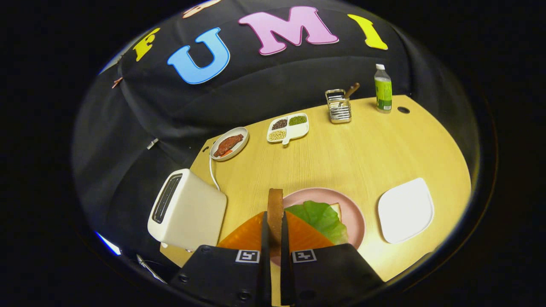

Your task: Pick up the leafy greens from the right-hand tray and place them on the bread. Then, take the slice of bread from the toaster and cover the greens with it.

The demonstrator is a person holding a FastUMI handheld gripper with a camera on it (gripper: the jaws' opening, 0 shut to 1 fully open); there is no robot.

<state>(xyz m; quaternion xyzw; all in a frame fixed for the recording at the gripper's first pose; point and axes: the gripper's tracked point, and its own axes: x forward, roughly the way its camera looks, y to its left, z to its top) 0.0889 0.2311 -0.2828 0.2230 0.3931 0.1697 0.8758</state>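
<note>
The jaws (275, 230) pinch the bread slice (275, 209) upright by its faces, held edge-on just above the leafy greens (322, 217) on the pink plate (356, 215), apparently so it can tip flat over them, clear of the toaster (185, 211) on the worktop (341, 157)

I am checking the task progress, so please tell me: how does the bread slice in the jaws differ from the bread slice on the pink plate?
The held bread slice stands on edge, pinched between the gripper jaws above the table; the plate's bread slice lies flat on the pink plate. The held slice is bare, while the plate's slice is mostly covered by leafy greens, only a corner showing. Both look like sandwich bread.
</note>
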